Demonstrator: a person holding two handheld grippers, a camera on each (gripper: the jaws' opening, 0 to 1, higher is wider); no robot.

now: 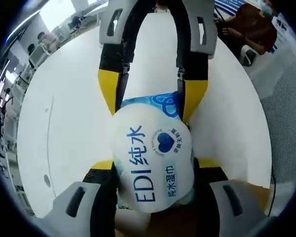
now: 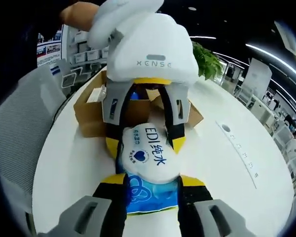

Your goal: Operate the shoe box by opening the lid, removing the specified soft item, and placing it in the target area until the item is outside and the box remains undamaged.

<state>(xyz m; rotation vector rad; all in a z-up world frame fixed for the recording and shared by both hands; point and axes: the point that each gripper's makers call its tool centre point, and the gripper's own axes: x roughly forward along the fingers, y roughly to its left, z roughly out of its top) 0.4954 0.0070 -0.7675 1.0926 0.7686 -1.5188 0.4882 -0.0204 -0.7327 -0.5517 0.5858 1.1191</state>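
While I look through the left gripper view, my left gripper [image 1: 155,170] is clamped on the wet wipes pack [image 1: 155,163] above the white table [image 1: 64,138], and the right gripper [image 1: 153,106] pinches its far end. From the right gripper view, the shoe box [image 2: 89,116] stands open behind. I should lower both together, then release gently.
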